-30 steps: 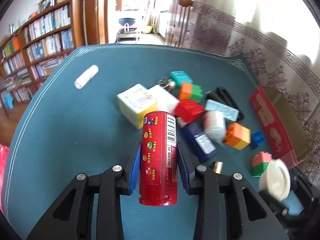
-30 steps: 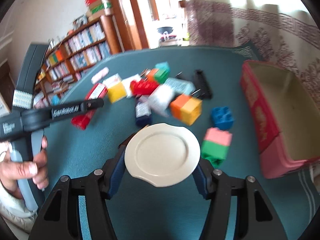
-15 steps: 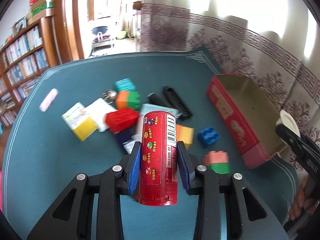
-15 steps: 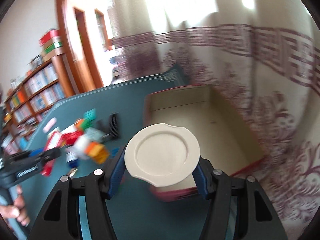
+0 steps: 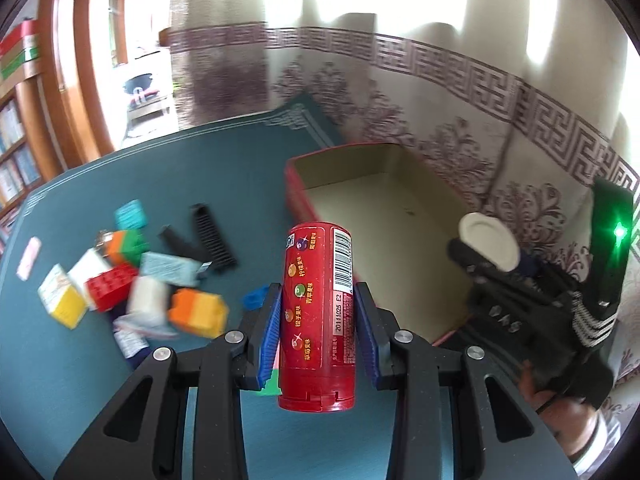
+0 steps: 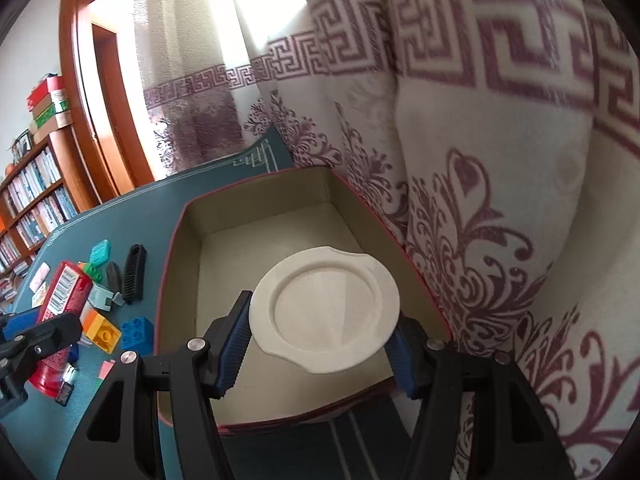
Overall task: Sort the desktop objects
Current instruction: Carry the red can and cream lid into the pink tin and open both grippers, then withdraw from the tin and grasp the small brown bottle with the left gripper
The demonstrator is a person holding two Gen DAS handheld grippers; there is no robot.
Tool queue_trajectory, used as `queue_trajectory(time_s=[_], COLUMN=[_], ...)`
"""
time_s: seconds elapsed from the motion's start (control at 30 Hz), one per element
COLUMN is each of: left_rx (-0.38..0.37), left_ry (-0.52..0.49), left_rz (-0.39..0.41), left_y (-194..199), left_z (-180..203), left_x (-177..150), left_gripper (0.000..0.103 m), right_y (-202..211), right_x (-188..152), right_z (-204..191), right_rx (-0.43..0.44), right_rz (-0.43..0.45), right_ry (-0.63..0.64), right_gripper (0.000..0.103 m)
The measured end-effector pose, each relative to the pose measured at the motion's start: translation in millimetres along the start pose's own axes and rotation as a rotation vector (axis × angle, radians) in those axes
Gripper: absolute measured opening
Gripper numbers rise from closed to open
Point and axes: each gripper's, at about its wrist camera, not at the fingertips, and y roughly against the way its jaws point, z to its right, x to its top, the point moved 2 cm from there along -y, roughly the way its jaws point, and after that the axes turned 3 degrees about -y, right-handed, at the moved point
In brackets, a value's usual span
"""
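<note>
White plate (image 6: 326, 312) gripped by right gripper (image 6: 320, 344) over empty red box (image 6: 176, 248), frame centre; red can (image 5: 318, 312) clamped in left gripper (image 5: 318, 332); blocks (image 5: 196, 314) unsorted lower left.

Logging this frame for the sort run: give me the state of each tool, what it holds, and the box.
left tool: shut on the red can, over the table.
red can: held upright, off the table.
right tool: shut on the white lid, over the box.
white lid: held flat by its rim, not yet released.
red box: open, nothing visible inside.
toy blocks: loose in a pile on the table, unsorted.
</note>
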Motion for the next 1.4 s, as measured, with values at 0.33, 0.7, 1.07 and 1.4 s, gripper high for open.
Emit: queue_trajectory(time_s=[0.33, 0.7, 1.07, 1.4], left_rx=[-0.08, -0.201, -0.079, 0.022], left_ry=[-0.03, 0.06, 0.13, 0.179], left_rz=[-0.004, 0.008, -0.003, -0.015], left_y=[-15, -22, -10, 5], left_z=[33, 34, 0, -44], left_x=[21, 47, 32, 6], left_gripper=[0.038, 0.067, 0.069, 0.069], right_y=[2, -2, 8, 26], right_x=[0, -1, -2, -4], right_z=[4, 6, -8, -32], right_rx=[-0.028, -0.038, -0.002, 0.059], right_rz=[0.009, -0.011, 0.017, 0.044], right_ry=[0.001, -0.016, 0.004, 0.047], right_gripper=[0.065, 0.071, 0.077, 0.078])
